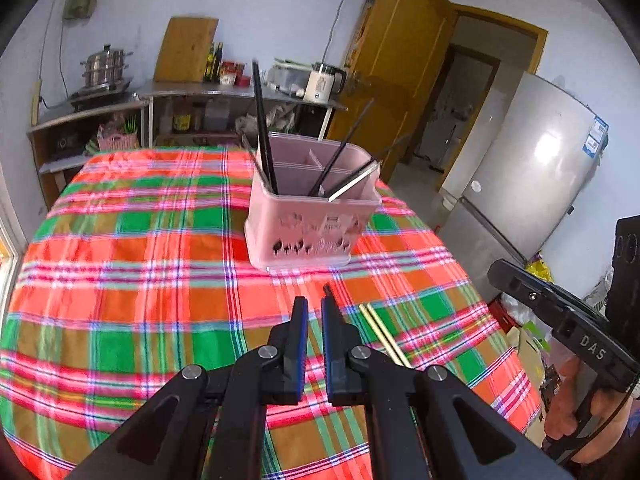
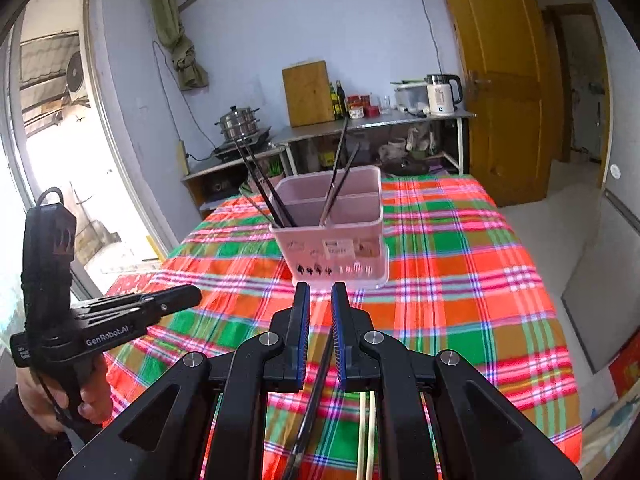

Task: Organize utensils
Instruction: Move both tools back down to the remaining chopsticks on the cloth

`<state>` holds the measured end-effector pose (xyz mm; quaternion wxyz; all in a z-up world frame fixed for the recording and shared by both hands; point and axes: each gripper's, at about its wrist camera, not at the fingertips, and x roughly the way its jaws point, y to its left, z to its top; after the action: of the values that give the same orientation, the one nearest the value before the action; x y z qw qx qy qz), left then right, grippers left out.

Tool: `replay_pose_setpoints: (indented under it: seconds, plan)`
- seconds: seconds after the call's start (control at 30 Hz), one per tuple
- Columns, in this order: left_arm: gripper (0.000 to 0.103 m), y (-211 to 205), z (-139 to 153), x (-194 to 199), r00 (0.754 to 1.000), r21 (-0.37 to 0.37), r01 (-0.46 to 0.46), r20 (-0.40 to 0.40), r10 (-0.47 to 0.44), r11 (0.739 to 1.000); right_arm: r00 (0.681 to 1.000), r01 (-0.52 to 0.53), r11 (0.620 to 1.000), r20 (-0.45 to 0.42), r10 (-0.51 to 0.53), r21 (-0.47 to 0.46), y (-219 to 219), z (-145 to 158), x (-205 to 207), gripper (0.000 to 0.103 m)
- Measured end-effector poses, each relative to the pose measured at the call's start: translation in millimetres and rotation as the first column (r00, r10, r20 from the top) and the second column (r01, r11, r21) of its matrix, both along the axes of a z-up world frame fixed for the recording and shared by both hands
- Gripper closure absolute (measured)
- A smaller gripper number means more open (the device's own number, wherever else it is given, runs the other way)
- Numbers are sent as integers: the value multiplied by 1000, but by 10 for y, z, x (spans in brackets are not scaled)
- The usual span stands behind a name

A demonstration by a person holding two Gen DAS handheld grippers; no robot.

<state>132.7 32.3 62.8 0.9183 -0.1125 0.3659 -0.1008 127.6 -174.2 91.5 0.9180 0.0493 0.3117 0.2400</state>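
Observation:
A pink utensil holder (image 1: pixel 312 216) stands on the plaid tablecloth (image 1: pixel 132 264) and holds several dark chopsticks and a flat metal utensil (image 1: pixel 354 182). It also shows in the right wrist view (image 2: pixel 334 232). My left gripper (image 1: pixel 315 312) hovers low over the cloth in front of the holder, jaws narrowly apart, nothing between them. A dark stick tip (image 1: pixel 328 290) lies by its right finger. A pale chopstick pair (image 1: pixel 384 336) lies just right of it. My right gripper (image 2: pixel 321 300) is narrowly apart above a dark chopstick (image 2: pixel 316 392) and the pale pair (image 2: pixel 367 436) on the cloth.
The other gripper shows at the right edge (image 1: pixel 560 320) and at the left edge (image 2: pixel 108 320). Behind the table stand a metal counter (image 2: pixel 372 124) with a kettle (image 2: pixel 440 94), bottles and a steamer pot (image 2: pixel 238 122). A fridge (image 1: pixel 532 168) and a wooden door (image 2: pixel 504 80) are to the right.

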Motion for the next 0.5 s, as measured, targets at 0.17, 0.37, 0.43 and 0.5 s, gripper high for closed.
replay_pose_setpoints:
  seconds: [0.17, 0.37, 0.43, 0.5]
  plan:
    - [97, -79, -312, 128, 997, -27, 4, -77, -6, 1000, 999, 2, 1000, -33, -2, 1, -35, -128, 31, 92]
    - [97, -271, -659, 267, 988, -41, 33, -149, -39, 999, 997, -8, 1000, -71, 8, -4, -42, -330, 86, 92]
    - [93, -335, -755, 323, 983, -42, 40, -175, -47, 998, 996, -5, 1000, -90, 5, 1, -55, -412, 102, 92]
    - [88, -400, -844, 383, 979, -44, 48, -196, -56, 998, 994, 0, 1000, -106, 0, 3, -82, -485, 118, 92]
